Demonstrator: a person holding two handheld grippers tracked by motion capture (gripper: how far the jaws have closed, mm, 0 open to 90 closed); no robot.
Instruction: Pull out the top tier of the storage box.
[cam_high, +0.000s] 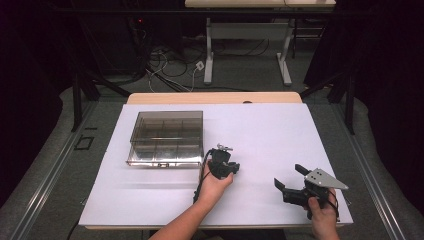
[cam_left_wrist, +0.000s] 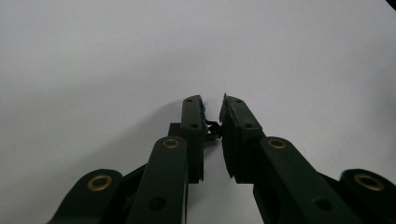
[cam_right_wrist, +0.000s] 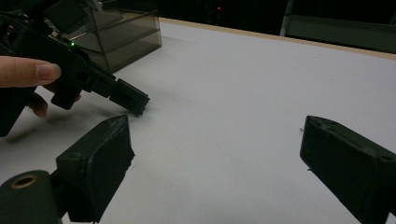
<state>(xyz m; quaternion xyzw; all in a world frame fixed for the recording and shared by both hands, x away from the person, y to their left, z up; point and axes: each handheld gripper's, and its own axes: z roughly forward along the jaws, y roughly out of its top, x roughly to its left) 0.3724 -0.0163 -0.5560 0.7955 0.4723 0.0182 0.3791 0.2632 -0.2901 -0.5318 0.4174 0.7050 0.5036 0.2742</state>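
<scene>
Unidentifiable speck (cam_left_wrist: 212, 129) between left tool (cam_left_wrist: 212, 103) tips

The surface (cam_high: 270, 130) is covered by a white sheet, with a light wooden edge (cam_high: 215, 97) showing along its far side. Grey carpeted floor (cam_high: 45, 165) surrounds it. Beyond stands a second table (cam_high: 248, 30) on white legs, with loose cables (cam_high: 170, 67) and a white plug on the floor beside it. Black frame struts (cam_high: 77, 100) rise at left and right. The room beyond is dark; lighting falls mainly on the sheet.
</scene>
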